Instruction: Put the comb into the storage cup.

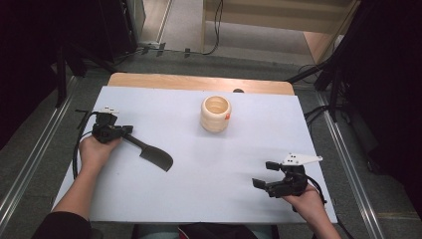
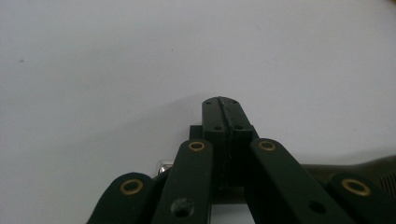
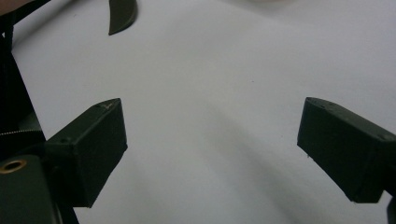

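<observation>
High view: white table top spans most of the frame, with a strip of wood along its far edge.

Left gripper sits at the left middle of the frame, the person's left hand behind it. A dark spatula runs from the gripper down and right toward the frame's centre, its broad blade lying flat on the table top. The handle end meets the gripper's jaws.

Left gripper view: the jaws are pressed together, pads face to face in the lower centre of the frame. The spatula's handle shows at the lower right, passing under the linkage. Whether the pads actually pinch the handle I cannot tell here.

Right gripper rests at the lower right of the high view, held by the right hand. Jaws stand wide apart, nothing between them. Right gripper view confirms it: bare table top between the two pads, spatula blade tip at upper left.

A pale ribbed cup stands upright at upper centre, well apart from both grippers.
</observation>
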Action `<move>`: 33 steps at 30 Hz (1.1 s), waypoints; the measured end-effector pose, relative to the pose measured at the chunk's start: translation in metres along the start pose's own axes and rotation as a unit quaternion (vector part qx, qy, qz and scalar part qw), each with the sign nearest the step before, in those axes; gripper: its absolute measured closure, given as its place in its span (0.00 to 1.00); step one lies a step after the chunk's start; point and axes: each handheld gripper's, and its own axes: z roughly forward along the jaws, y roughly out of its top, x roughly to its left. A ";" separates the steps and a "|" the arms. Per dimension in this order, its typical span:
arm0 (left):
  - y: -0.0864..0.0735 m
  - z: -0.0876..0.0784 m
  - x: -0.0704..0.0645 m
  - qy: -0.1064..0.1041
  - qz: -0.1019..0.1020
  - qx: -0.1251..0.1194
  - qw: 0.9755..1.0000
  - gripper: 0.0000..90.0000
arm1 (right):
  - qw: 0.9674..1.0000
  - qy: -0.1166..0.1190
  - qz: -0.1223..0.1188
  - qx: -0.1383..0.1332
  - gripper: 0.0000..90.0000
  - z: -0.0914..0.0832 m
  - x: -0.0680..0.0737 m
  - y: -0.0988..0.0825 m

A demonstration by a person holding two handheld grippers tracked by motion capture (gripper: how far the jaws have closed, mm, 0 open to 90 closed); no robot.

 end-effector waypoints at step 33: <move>-0.035 -0.024 -0.018 -0.031 0.018 0.015 0.999 1.00 | 1.000 0.002 -0.005 -0.003 0.07 0.002 0.001 0.002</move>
